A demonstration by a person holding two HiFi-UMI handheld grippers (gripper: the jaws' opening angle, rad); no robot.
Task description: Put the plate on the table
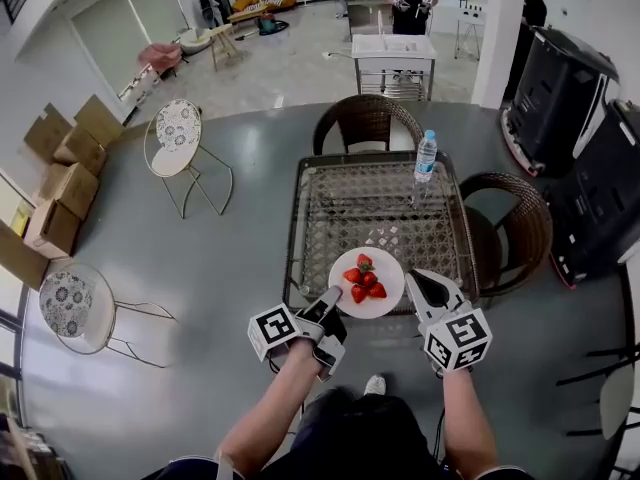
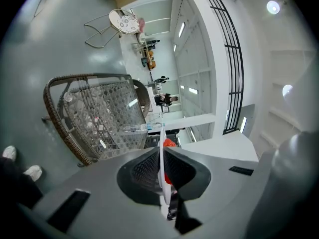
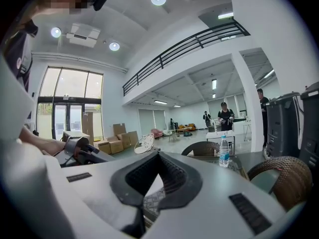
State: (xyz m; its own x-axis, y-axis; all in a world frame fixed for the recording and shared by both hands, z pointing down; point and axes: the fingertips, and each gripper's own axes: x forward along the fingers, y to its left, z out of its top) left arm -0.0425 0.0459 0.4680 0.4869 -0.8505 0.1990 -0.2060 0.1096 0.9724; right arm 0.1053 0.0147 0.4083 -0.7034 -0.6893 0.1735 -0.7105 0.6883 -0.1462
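A white plate (image 1: 384, 268) with several strawberries (image 1: 364, 277) sits over the near edge of the glass-topped rattan table (image 1: 330, 218). I cannot tell whether it rests on the glass. My left gripper (image 1: 335, 304) is shut on the plate's left rim. In the left gripper view the plate (image 2: 161, 183) runs edge-on between the pads, with a strawberry (image 2: 169, 143) just past them. My right gripper (image 1: 415, 281) hovers beside the plate's right rim. In its own view the right gripper (image 3: 158, 156) has its tips together and nothing between them.
A water bottle (image 1: 425, 156) stands at the table's far right corner. Wicker chairs sit at the far side (image 1: 366, 123) and the right side (image 1: 515, 228). Two metal chairs (image 1: 180, 138) and cardboard boxes (image 1: 60, 168) are to the left. Black machines (image 1: 570, 98) stand at the right.
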